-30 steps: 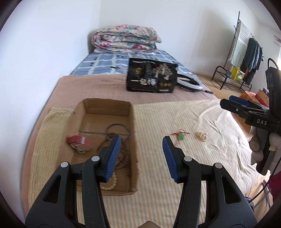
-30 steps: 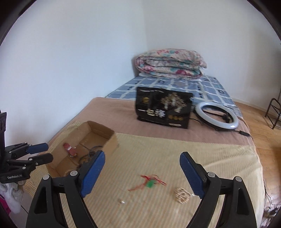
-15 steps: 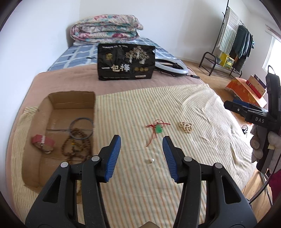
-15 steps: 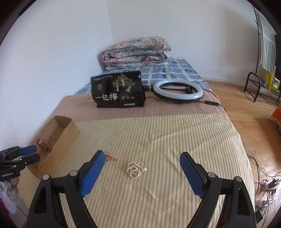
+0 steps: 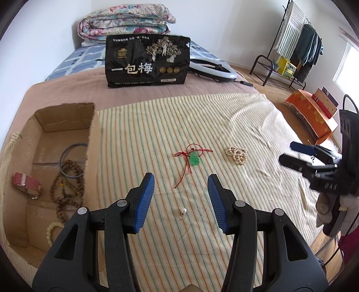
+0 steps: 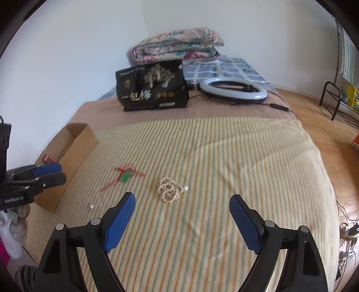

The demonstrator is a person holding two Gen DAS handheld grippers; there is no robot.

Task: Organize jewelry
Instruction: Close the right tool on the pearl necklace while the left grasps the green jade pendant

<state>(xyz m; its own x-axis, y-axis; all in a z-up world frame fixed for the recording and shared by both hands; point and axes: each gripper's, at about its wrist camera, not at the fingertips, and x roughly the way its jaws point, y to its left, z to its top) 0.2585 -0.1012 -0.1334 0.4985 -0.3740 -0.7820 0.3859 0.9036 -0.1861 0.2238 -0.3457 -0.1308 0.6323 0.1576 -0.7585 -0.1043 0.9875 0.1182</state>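
On the striped cloth lie a green pendant on a red cord [image 5: 193, 159] [image 6: 124, 176], a pile of pale beads [image 5: 237, 154] [image 6: 169, 191] and a small pearl earring [image 5: 183, 211] [image 6: 91, 206]. My left gripper [image 5: 181, 188] is open and empty, hovering just short of the pendant with the pearl between its arms. My right gripper [image 6: 182, 212] is open wide and empty, just short of the bead pile. A cardboard box [image 5: 67, 116] [image 6: 77, 143] at the left holds a red strap [image 5: 26, 183], brown beads [image 5: 67, 188] and a dark bangle [image 5: 73, 160].
A black printed bag [image 5: 147, 63] [image 6: 152, 86] stands at the back of the bed, with a ring light [image 6: 233, 91] and a folded quilt [image 5: 125, 20] behind it. The bed's right edge drops to a wooden floor [image 6: 336, 157] with a clothes rack [image 5: 291, 45].
Both grippers have moved forward and down toward the cloth, the left swinging right off the box to the pendant, the right swinging onto the bead pile. Neither has taken hold of anything.
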